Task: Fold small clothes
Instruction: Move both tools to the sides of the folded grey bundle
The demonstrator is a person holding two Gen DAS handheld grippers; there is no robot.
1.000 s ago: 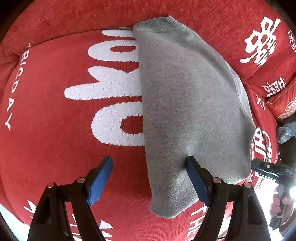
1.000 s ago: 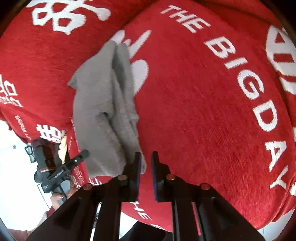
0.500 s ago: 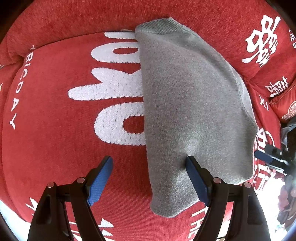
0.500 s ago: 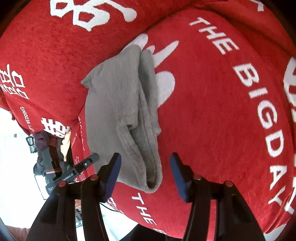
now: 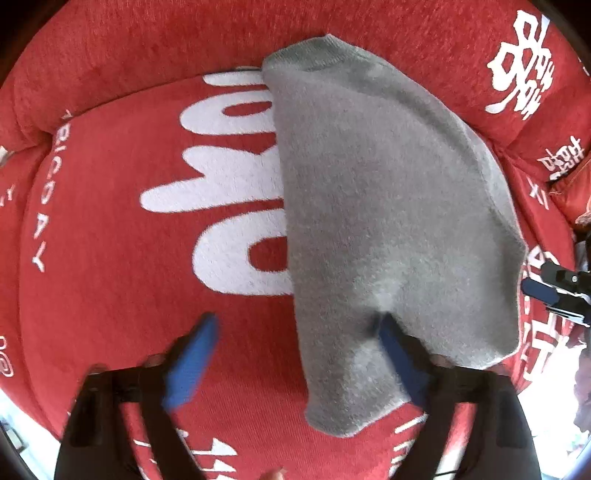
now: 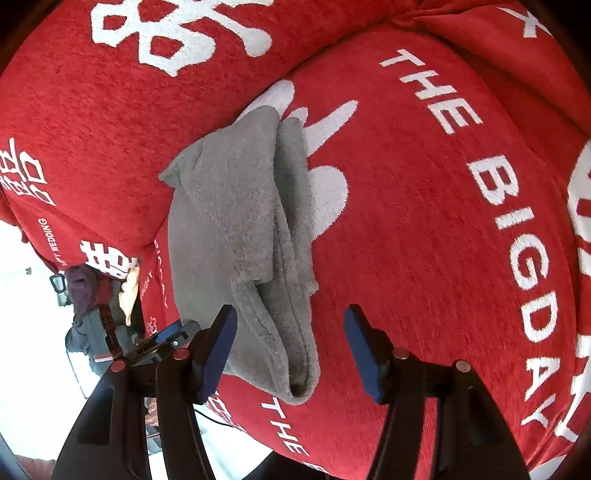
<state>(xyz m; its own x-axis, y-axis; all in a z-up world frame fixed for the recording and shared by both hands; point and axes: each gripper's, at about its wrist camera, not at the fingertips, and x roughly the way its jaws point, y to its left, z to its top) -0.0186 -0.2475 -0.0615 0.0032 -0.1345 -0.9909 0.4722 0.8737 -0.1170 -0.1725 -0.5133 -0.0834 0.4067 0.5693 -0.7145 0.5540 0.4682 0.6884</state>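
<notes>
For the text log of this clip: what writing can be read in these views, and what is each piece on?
"THE BIGDAY": white letters on the red cover, right wrist view.
"WEDDING": small white print on the cover's left part, preceded by a cut-off word.
Large white double-happiness characters: on the back cushion, in both views.
"THE": lower edge of the cover, the rest cut off.
Big white letters beside the grey garment: partly covered, unreadable.
Garment: no text.

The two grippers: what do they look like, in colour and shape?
Both the left gripper and the right gripper have black angular arms, small reddish round fasteners on them, and flat blue pads lining the jaws.
</notes>
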